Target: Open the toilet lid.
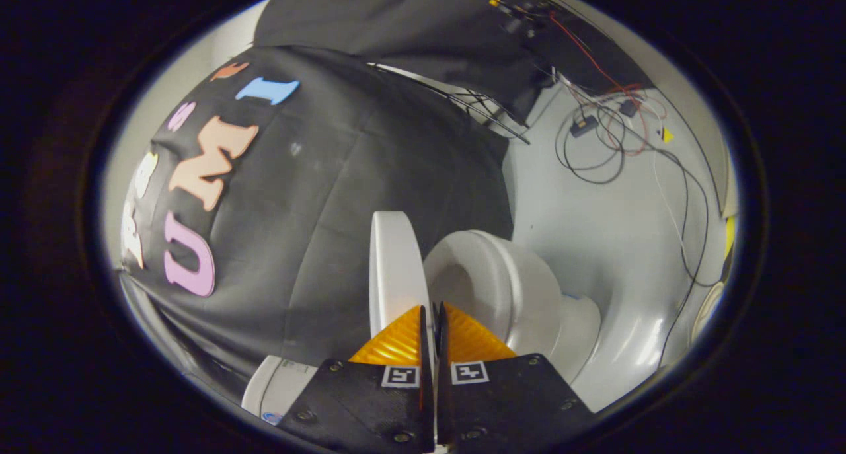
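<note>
Though tilted, claw [430, 322] pinching raised lid [394, 269]

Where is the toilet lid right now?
In the gripper view the toilet lid stands raised on edge, pinched between the gripper's nearly closed fingers. The open toilet bowl sits beside it and the black cloth wall hangs behind.

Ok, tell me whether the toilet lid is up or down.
Up: the lid stands raised on edge beside the open bowl, pinched in the gripper.

Gripper [433, 315] apparently clamps the raised toilet lid [391, 262] edge.
</note>
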`<state>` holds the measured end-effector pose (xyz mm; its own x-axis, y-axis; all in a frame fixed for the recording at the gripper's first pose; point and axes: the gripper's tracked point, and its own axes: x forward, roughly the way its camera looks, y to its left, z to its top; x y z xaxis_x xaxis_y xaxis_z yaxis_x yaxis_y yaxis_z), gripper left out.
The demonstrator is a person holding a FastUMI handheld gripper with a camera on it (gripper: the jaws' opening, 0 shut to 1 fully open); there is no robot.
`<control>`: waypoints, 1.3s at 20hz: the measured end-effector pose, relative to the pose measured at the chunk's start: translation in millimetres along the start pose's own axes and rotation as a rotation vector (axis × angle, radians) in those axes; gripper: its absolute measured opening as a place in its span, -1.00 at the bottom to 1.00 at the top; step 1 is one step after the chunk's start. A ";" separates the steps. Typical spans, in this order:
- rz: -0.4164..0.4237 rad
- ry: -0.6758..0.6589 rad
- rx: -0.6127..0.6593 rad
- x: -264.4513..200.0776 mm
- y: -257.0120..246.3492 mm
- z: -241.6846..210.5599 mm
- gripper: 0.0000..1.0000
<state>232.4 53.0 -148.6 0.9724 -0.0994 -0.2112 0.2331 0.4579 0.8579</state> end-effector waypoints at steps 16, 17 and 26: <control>0.100 -0.042 -0.403 -48.6 136.3 -22.9 -0.94; 0.102 -0.043 -0.422 -51.5 141.8 -26.5 -0.94; 0.167 -0.064 -0.572 -76.8 193.1 -59.1 -0.94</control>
<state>202.1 201.3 5.6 0.9982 -0.0299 -0.0511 0.0510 0.8731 0.4849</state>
